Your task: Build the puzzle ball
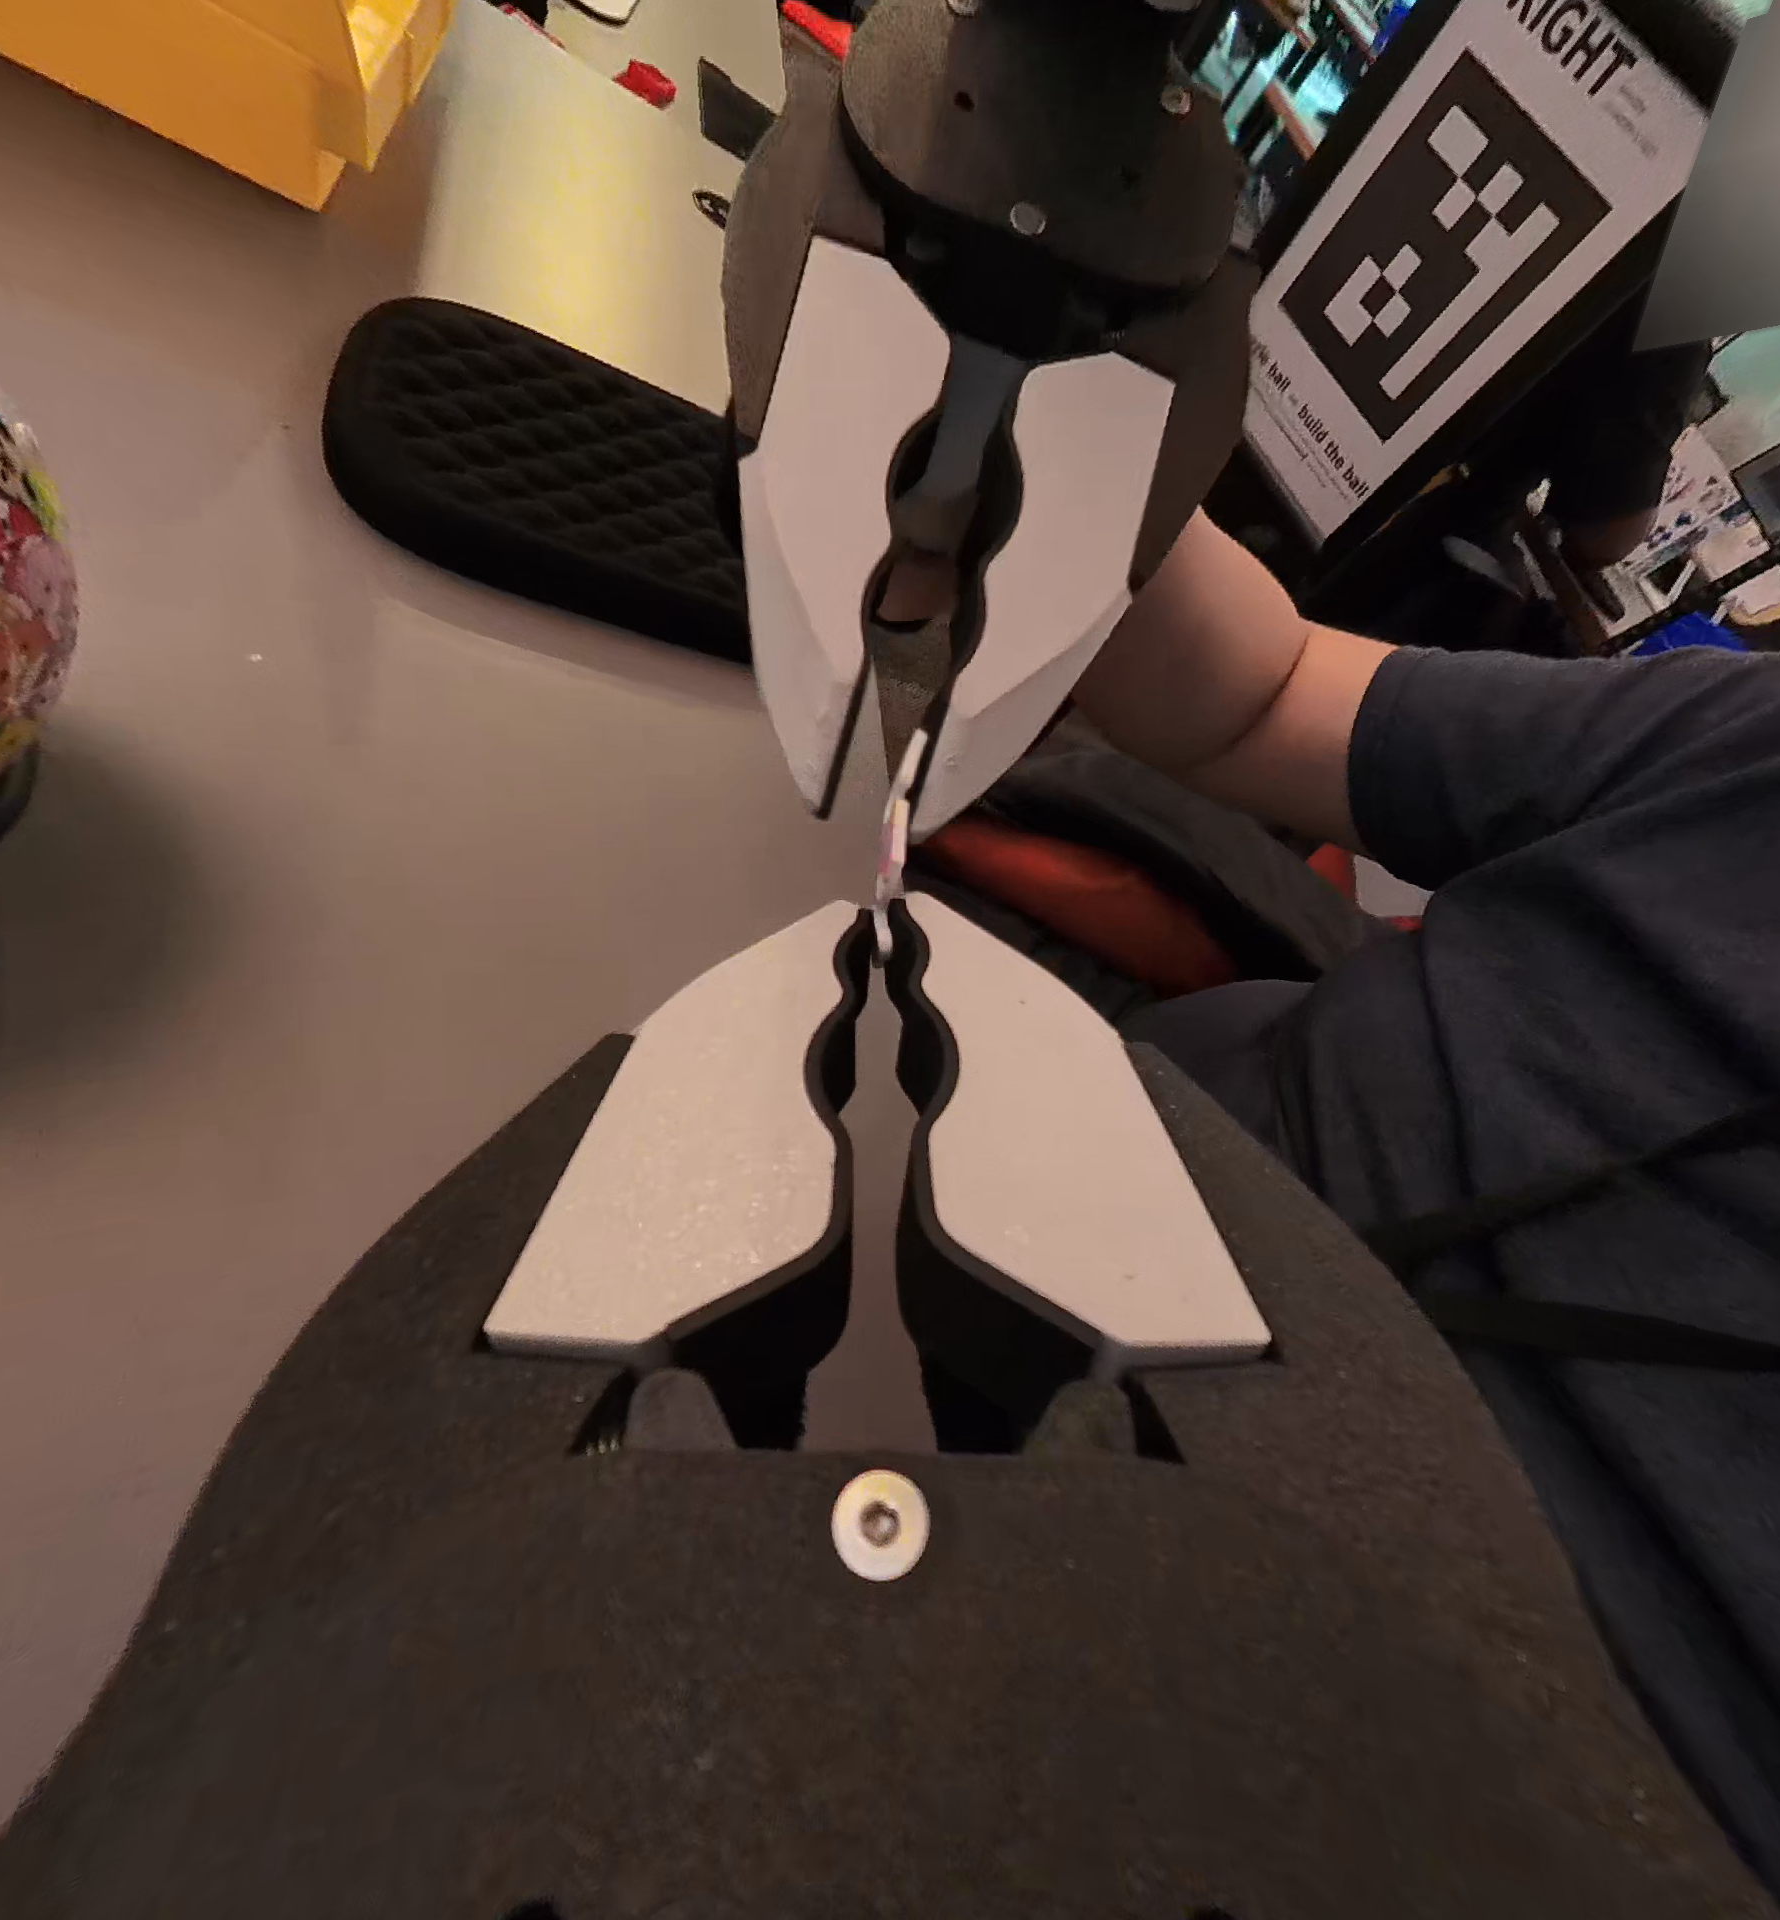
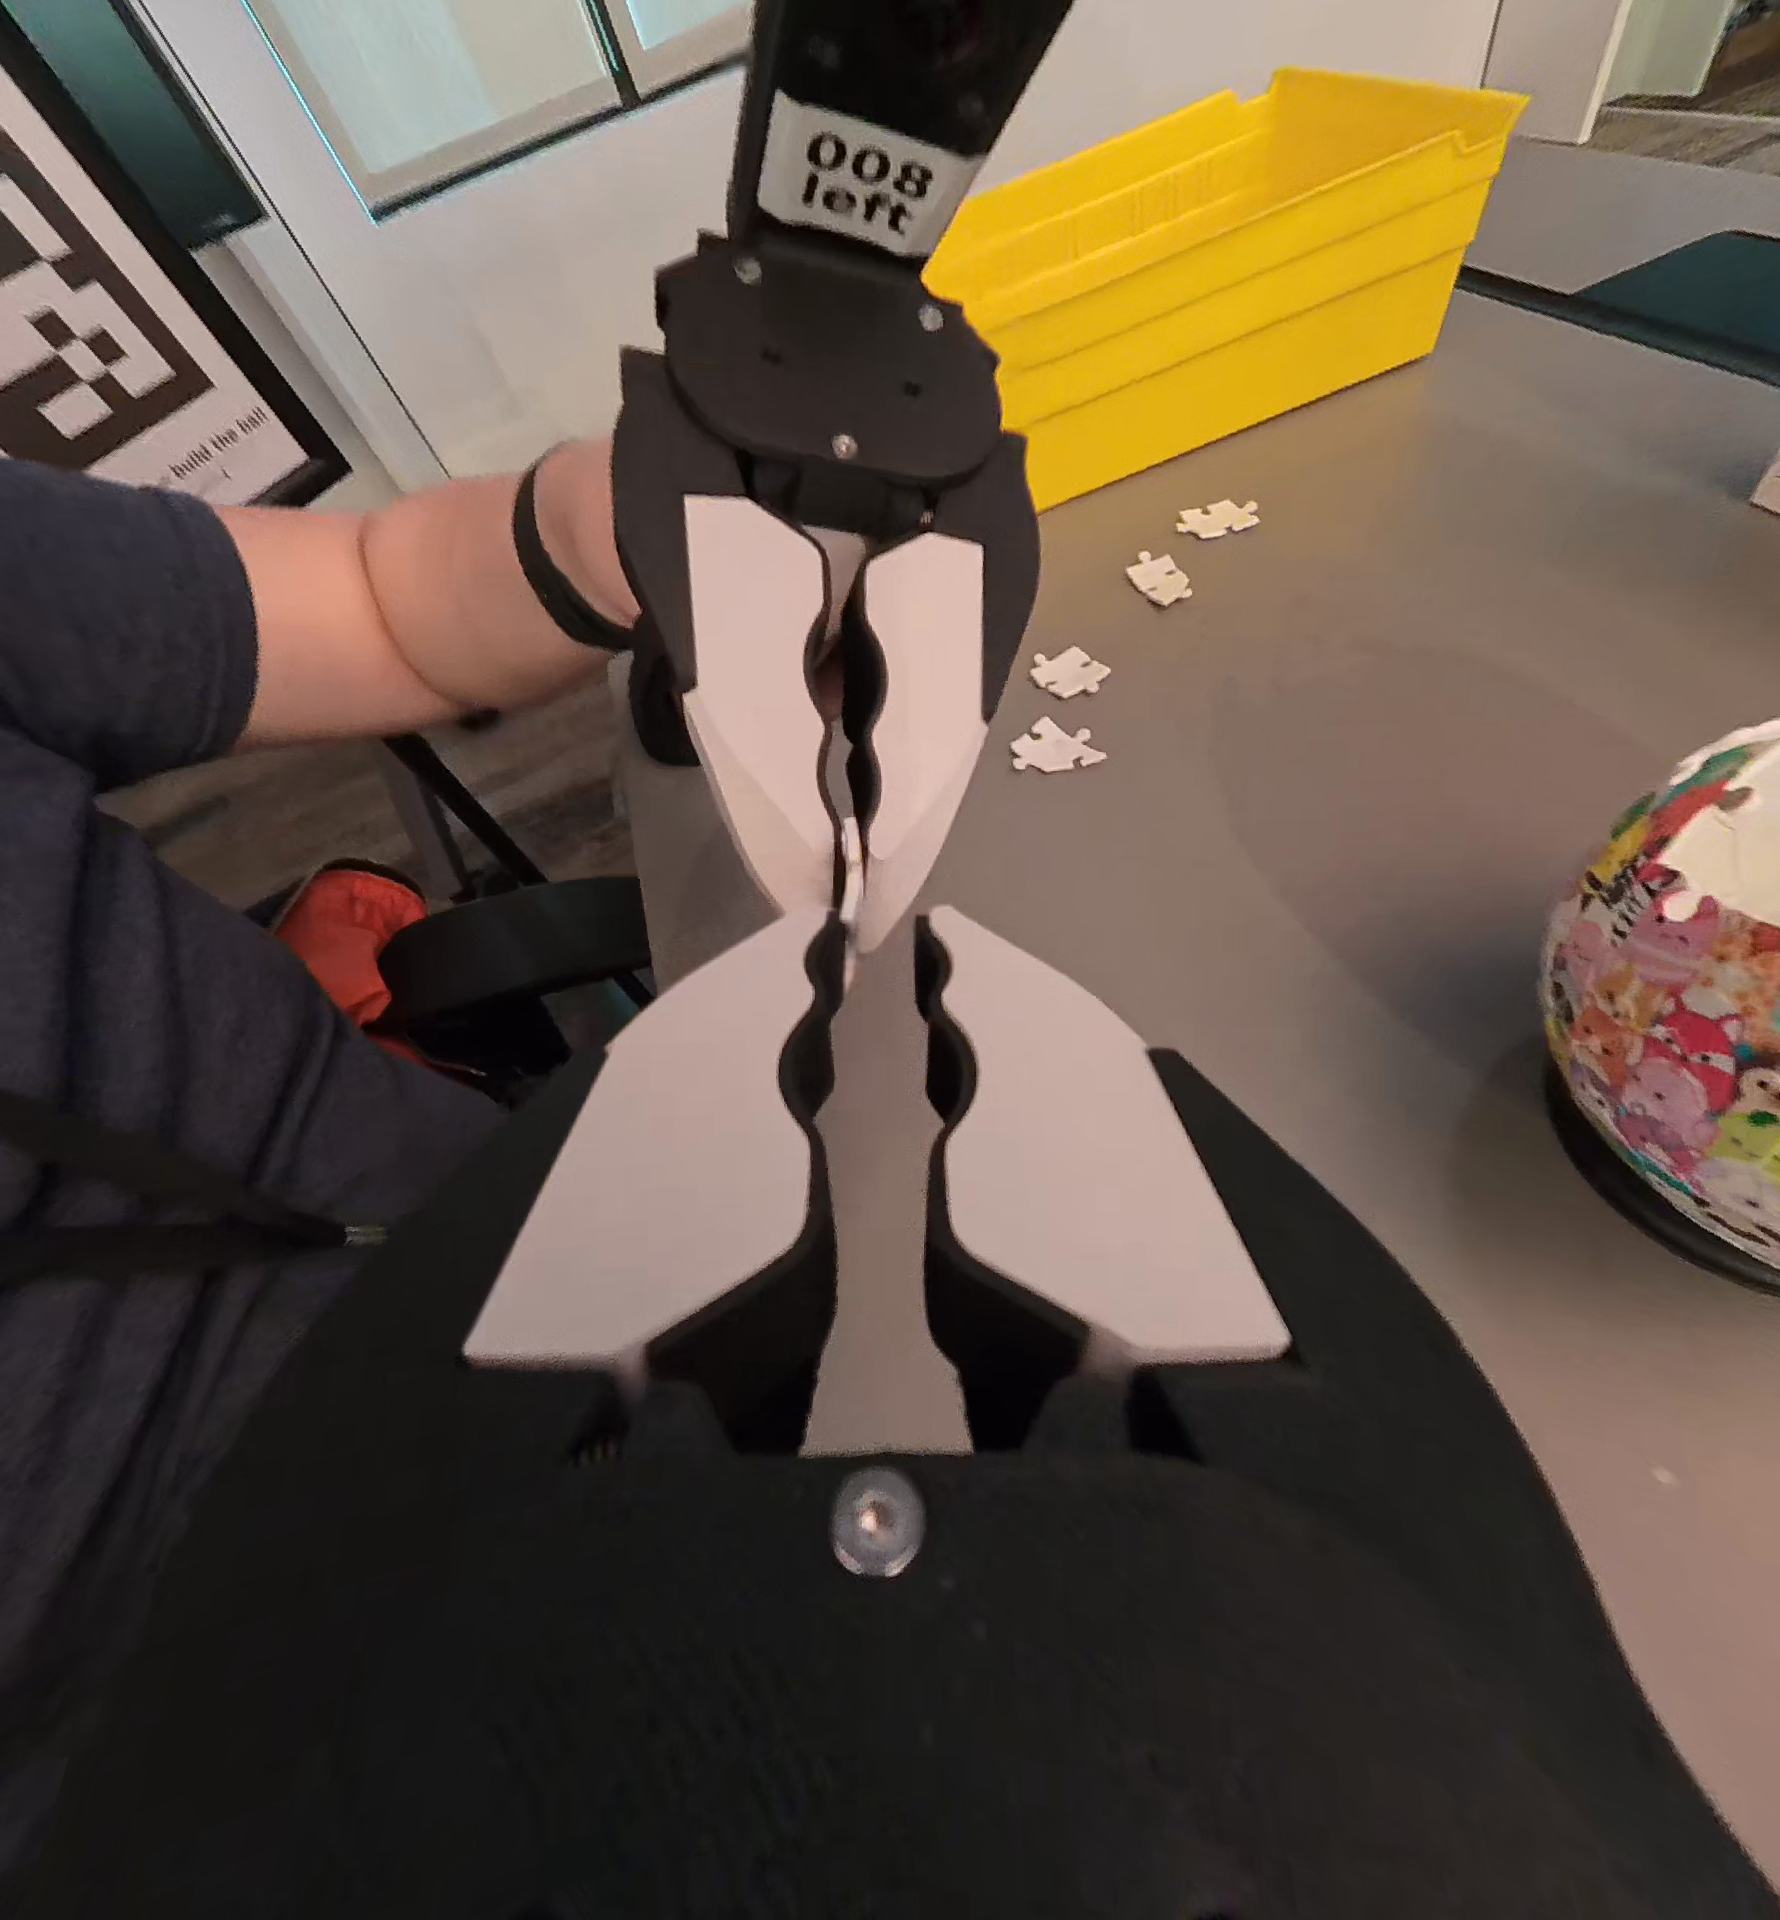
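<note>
We observe a smooth grey table (image 2: 1488, 644) with a matte sheen under warm indoor light, backed by a white wall (image 2: 512, 260) carrying glazed panels (image 2: 491, 83) in pale frames. A framed board (image 1: 1468, 239) with a black-and-white square marker stands at the table edge, with cluttered shelving (image 1: 1759, 520) behind it. We also note a yellow plastic bin (image 2: 1229, 270) at the far side of the table and a black quilted pad (image 1: 533, 468) lying flat on it.
</note>
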Motion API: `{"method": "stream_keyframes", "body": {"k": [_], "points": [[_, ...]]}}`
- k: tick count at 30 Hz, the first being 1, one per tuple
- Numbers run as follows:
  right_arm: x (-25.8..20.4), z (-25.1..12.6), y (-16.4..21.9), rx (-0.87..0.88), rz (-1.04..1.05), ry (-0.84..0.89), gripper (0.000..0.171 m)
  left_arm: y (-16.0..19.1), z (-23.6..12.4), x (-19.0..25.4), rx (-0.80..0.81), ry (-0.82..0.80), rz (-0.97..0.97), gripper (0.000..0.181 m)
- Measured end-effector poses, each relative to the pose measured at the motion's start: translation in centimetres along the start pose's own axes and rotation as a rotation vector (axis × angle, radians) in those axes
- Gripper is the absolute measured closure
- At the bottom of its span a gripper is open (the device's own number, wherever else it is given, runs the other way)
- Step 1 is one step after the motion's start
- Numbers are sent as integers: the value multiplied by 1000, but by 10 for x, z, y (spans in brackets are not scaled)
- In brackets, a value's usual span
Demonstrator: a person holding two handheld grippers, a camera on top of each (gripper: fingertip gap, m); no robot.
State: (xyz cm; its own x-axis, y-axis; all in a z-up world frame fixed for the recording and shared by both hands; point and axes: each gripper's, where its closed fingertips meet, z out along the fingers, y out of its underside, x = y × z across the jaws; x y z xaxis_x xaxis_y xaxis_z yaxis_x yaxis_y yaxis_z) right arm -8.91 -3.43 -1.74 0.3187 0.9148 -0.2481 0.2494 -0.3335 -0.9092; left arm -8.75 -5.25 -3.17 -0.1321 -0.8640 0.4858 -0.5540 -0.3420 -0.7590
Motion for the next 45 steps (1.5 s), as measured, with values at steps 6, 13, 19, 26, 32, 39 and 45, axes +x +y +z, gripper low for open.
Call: {"method": "stream_keyframes", "body": {"k": [6,13,19,26,32,39,45], "points": [[2,-4,3,-24,-10,-13,168,-3,3,-6,-84,-21,62,179],[21,-12,-3,-12,-22,21,168,-19,3,-22,-120,-29,142,178],[66,-37,-20,90,-7,144,168,-51,-29,-50,-57,-125,227,157],[144,-68,-26,113,61,280,168,-68,-89,-98,-38,-299,237,161],[174,-59,-26,49,20,334,168,-58,-95,-122,-90,-347,199,166],[186,-57,-31,59,-14,361,168,-76,-87,-135,-1,-380,203,167],[203,-70,-33,108,-3,442,168,-92,-87,-142,75,-413,229,172]]}}
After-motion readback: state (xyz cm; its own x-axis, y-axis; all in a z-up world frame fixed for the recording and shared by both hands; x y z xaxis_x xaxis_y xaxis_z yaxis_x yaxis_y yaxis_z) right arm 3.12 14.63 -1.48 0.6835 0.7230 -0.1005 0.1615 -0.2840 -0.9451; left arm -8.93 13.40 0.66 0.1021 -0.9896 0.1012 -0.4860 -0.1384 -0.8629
